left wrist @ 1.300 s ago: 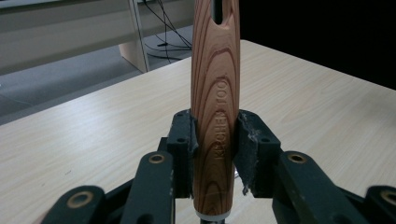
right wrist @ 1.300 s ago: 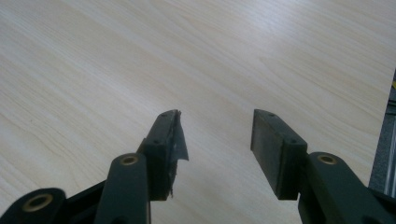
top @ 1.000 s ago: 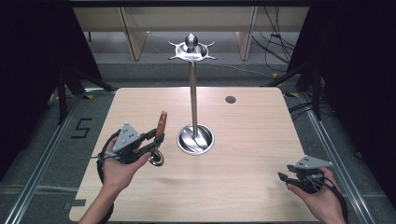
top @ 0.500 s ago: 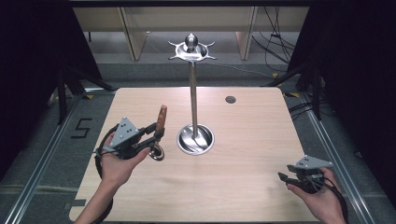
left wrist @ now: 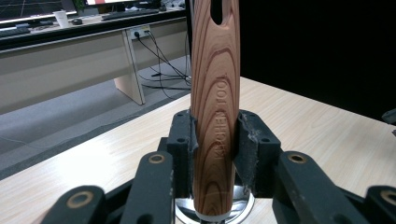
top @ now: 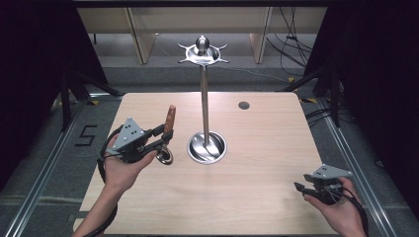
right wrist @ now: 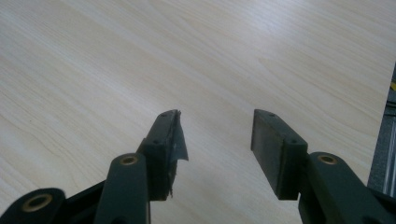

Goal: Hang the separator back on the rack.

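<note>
Tongs on our left (top: 165, 136) clamp a wooden-handled kitchen tool (left wrist: 215, 116) upright beside the metal stand (top: 206, 147); our right tongs (top: 299, 187) rest apart above the counter (top: 267, 138).

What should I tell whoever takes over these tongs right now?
Left tongs: shut on the wooden handle of a kitchen tool, held upright, its metal end low over the table, left of the hanging stand.
Right tongs: open, holding nothing, at the near right edge.
Done: tool gripped.
Left, probably: hang it by the handle's hole on the stand's top hooks.
</note>
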The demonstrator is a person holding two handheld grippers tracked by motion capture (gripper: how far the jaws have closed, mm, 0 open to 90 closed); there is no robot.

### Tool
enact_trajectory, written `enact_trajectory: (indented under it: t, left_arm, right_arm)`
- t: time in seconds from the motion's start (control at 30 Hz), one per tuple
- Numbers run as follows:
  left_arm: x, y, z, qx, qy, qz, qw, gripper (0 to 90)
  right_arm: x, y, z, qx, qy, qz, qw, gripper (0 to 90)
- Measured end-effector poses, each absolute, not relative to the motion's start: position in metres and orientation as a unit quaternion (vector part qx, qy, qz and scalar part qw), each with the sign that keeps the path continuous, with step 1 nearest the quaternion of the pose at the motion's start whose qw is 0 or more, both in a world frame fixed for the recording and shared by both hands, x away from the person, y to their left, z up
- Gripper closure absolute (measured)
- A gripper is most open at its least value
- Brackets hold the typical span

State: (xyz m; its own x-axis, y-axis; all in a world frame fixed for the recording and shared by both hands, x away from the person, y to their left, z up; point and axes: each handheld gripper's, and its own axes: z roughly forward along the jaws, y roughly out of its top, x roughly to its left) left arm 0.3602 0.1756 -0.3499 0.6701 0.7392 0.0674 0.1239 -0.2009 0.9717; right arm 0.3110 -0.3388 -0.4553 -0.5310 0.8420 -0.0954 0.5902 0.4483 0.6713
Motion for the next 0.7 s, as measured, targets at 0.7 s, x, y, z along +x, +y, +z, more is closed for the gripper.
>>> enact_trajectory:
  t: [0.7]
  left_arm:
    - [0.370,0.174,-0.334,0.726,0.299,0.276,0.555,67.6]
  right_arm:
    - [0.311,-0.339,-0.456,0.437,0.821,0.297,0.214,52.2]
